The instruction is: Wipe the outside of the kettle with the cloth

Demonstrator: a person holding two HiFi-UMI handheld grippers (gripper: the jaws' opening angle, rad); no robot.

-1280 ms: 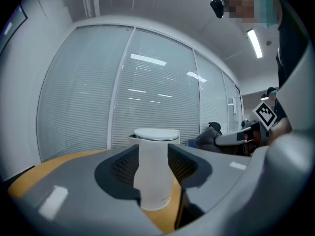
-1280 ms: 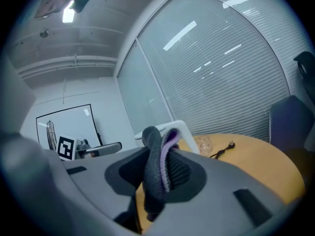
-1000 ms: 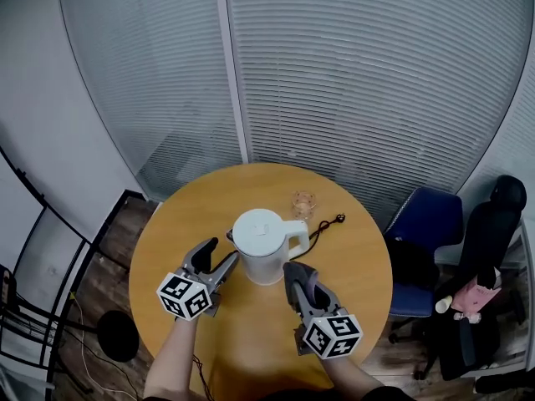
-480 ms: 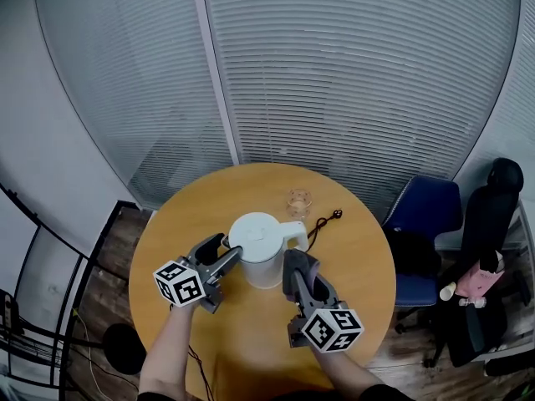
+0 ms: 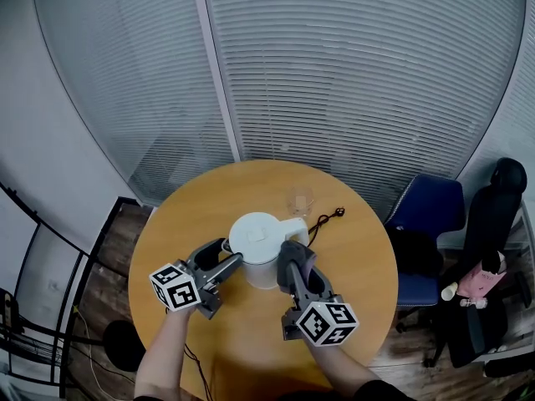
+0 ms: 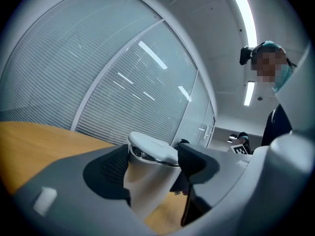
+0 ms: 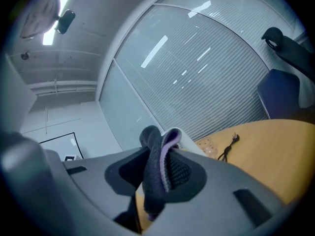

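A white kettle (image 5: 259, 236) with a flat lid stands upright in the middle of the round wooden table (image 5: 351, 266). My left gripper (image 5: 230, 256) is open at the kettle's left side, its tips close to the wall. In the left gripper view the kettle (image 6: 150, 154) shows between the two dark pads (image 6: 110, 173) of my left gripper (image 6: 152, 166); I cannot tell whether they touch it. My right gripper (image 5: 291, 261) is shut on a dark grey cloth (image 5: 299, 256) with a purple edge, held against the kettle's right side by the handle. The folded cloth (image 7: 157, 181) fills my right gripper (image 7: 160, 173).
A small clear glass piece (image 5: 299, 199) and a black cord with a plug (image 5: 326, 221) lie on the table behind the kettle. A blue chair (image 5: 430, 220) and a black chair (image 5: 493, 224) stand right of the table. A glass wall with blinds (image 5: 334, 73) runs behind.
My right gripper has carried the cloth forward and left until it is up against the kettle. My left gripper has rolled a little and its jaws stand slightly wider. The kettle has stayed put.
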